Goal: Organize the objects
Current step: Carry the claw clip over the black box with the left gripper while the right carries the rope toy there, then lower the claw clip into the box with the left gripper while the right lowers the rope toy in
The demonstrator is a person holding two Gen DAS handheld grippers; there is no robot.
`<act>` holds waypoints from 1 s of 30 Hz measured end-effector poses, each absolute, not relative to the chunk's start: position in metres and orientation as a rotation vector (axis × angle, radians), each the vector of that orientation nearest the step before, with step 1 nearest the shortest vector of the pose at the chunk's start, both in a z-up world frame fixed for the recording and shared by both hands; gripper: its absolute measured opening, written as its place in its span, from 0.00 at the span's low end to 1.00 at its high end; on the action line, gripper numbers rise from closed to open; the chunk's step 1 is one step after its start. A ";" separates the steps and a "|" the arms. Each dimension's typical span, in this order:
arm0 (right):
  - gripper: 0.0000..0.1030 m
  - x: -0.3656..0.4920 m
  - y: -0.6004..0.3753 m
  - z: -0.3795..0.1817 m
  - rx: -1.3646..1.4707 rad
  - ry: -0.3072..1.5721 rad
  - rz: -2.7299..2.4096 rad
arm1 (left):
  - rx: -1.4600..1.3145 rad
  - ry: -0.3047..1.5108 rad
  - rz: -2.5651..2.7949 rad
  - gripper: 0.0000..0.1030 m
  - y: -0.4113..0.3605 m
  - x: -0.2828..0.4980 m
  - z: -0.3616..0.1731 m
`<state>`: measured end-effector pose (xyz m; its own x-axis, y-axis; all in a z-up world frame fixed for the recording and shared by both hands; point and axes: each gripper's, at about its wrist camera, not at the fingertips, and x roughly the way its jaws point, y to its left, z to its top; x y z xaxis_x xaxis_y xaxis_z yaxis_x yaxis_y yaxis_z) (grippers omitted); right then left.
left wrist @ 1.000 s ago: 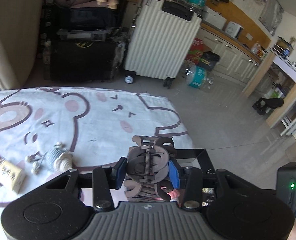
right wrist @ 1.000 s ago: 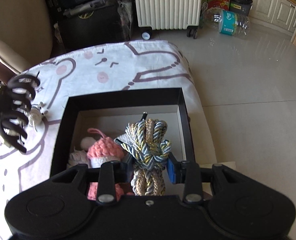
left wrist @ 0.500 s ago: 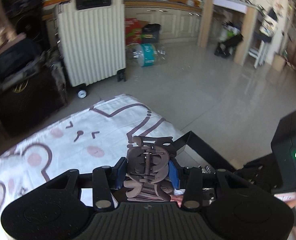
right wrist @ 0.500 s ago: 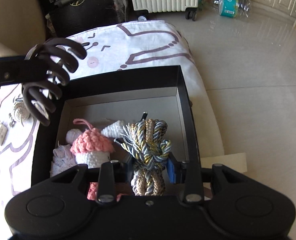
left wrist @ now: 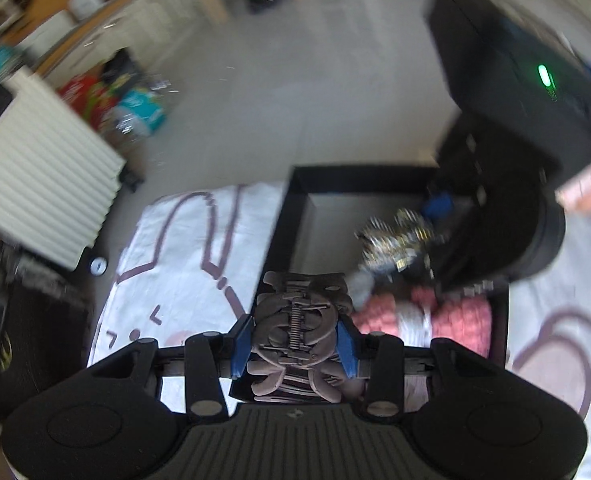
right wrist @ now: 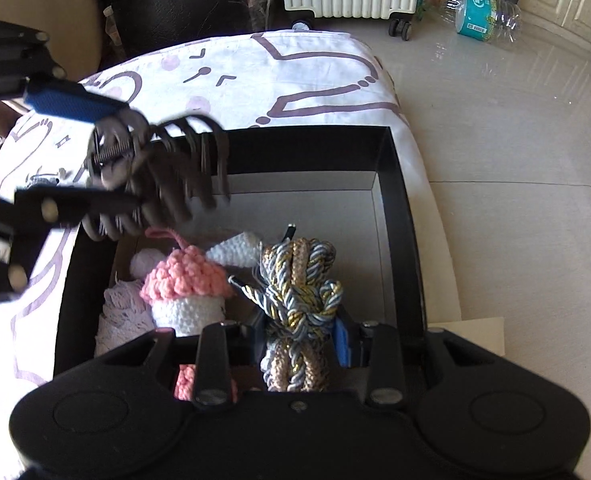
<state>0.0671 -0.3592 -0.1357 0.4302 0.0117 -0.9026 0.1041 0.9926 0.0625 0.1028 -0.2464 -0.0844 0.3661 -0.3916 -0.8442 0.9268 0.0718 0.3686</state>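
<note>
Your left gripper (left wrist: 295, 340) is clamped narrow on a dark brown plastic claw hair clip (left wrist: 298, 330), blue pads pressed on both its sides, coiled metal spring facing the camera. In the right wrist view the clip's curved teeth (right wrist: 167, 176) hang over the near-left corner of the black rectangular cardboard box (right wrist: 399, 216) with its pale inner floor.

Your right gripper (right wrist: 299, 344) is pinched narrow on a knotted twisted cord, grey, gold and beige with metallic sheen (right wrist: 299, 300), held inside the box.

In the box beside it: pink-and-white crocheted cupcake (right wrist: 185, 288), white crocheted cone (right wrist: 235, 252), pale lilac knit piece (right wrist: 123, 312). The box sits on a white cloth with purple cartoon-bear outlines (right wrist: 295, 76).
</note>
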 end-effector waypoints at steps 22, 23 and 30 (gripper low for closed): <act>0.36 0.063 -0.360 -0.127 0.164 1.144 -0.023 | 0.861 0.641 -1.005 0.70 -0.228 0.129 -0.074; 0.35 0.064 -0.363 -0.125 0.178 1.137 -0.023 | 0.831 0.651 -0.989 0.70 -0.227 0.132 -0.073; 0.31 0.067 -0.356 -0.129 0.133 1.154 -0.018 | 0.588 0.752 -0.876 0.69 -0.218 0.141 -0.062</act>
